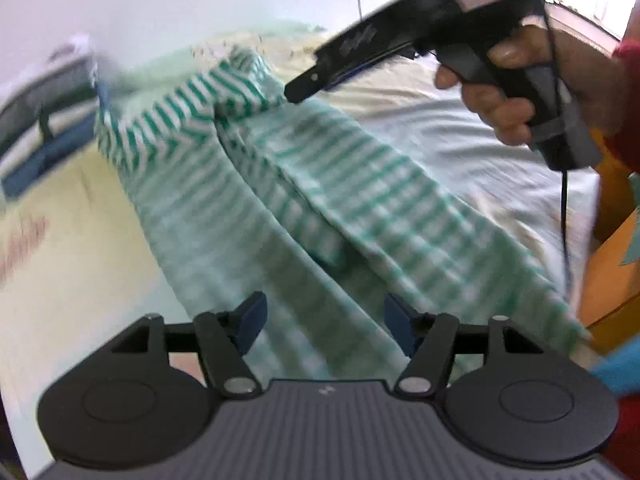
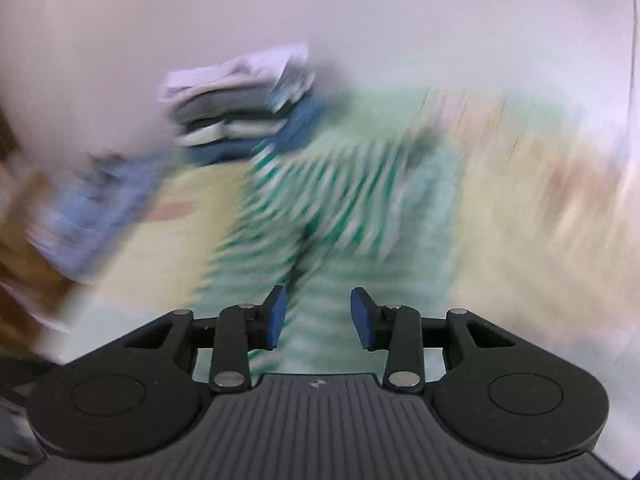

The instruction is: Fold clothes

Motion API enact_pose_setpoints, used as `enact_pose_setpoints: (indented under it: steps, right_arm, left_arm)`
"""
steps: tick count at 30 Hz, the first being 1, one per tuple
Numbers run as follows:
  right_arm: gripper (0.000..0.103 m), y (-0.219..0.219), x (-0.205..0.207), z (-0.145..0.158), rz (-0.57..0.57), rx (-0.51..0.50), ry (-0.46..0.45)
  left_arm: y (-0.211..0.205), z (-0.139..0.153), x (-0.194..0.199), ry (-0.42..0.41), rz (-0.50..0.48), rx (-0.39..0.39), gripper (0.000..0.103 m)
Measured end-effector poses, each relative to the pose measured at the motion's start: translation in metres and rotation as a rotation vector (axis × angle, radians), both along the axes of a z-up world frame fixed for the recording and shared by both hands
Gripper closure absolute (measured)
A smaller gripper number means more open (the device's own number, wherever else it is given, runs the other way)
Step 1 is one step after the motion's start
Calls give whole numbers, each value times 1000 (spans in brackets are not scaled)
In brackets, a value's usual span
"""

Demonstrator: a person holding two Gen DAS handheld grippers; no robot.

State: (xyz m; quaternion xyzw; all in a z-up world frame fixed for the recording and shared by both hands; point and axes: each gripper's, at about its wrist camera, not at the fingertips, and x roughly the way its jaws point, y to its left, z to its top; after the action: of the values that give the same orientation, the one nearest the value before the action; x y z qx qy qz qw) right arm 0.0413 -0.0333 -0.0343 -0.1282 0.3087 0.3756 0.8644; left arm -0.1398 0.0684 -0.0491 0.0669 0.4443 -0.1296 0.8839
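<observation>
Green-and-white striped garment (image 1: 320, 200) on bed (image 1: 460, 120), over pale yellow-green sheet. Stripes crisp and dark green on bunched far part, washed-out and blurred on near part. Loosely rumpled, deep crease along its length. Long axis from far left to near right in left wrist view; bunched end far, broad end toward bed's near edge. Left tool (image 1: 324, 320) released, blue pads apart, just above garment, nothing between them. Right tool (image 2: 319, 316) also released, pads apart over striped cloth; in left view its tip by bunched end, contact unclear from blur. Hand (image 1: 532, 84) gripping its handle. Stack of folded clothes (image 2: 240, 100) beyond garment, apart.
</observation>
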Motion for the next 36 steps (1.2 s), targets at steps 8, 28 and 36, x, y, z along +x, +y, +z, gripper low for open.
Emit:
enact_pose_setpoints:
  steps: [8, 28, 36]
  right_arm:
    - [93, 60, 3, -46, 179, -401, -371]
    - [65, 41, 79, 6, -97, 0, -6]
    - [82, 66, 167, -38, -230, 111, 177]
  left_arm:
    - [18, -33, 49, 44, -68, -79, 30]
    - [61, -20, 82, -110, -77, -58, 20]
    - [65, -38, 127, -94, -3, -16, 20]
